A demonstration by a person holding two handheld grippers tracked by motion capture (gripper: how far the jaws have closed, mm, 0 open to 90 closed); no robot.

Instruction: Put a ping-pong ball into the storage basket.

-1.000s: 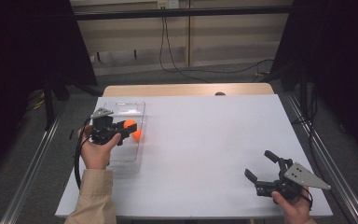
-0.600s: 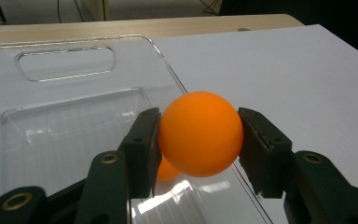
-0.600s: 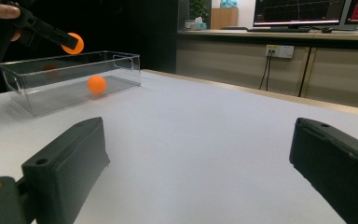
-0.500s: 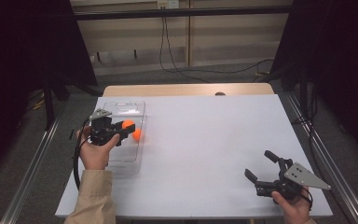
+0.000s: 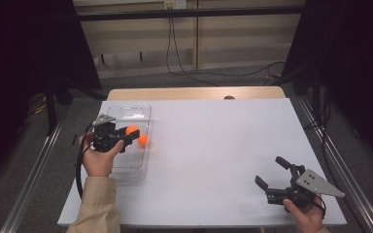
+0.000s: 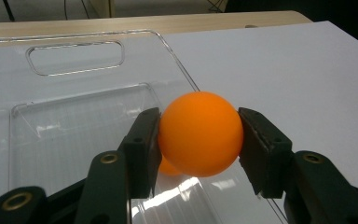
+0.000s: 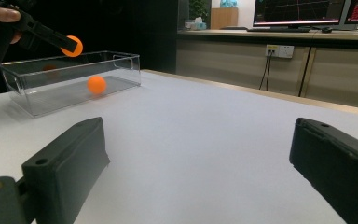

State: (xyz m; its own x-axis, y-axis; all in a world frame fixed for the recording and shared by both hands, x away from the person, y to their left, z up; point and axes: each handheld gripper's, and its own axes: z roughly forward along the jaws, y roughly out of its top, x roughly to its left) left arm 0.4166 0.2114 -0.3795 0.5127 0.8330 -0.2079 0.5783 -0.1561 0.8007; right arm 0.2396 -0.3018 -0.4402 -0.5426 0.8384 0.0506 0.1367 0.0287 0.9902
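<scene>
An orange ball [image 6: 199,133] is clamped between the two black jaws of the left gripper [image 5: 126,137], one pad pressed against each side of it, as is seen plainly in the left gripper view. The gripper is held level in the person's left hand [image 5: 97,158] above a clear plastic bin [image 5: 131,167] that stands near the left edge of the white tabletop [image 5: 213,145]. In the right gripper view the held ball [image 7: 72,45] is seen raised above the bin's rim [image 7: 70,58], over the open top.

A second orange ball [image 5: 142,140] lies inside the bin on its floor, close to the wall that faces the middle of the tabletop; in the right gripper view it [image 7: 96,85] is seen resting low behind the transparent wall. In the left gripper view part of it is glimpsed just beneath the held ball.

The right gripper [image 5: 271,175] is held in the right hand [image 5: 306,218] at the near right corner of the tabletop, well apart from the bin. Its jaws are spread wide, with nothing between them, and they are pointed across the tabletop towards the bin
</scene>
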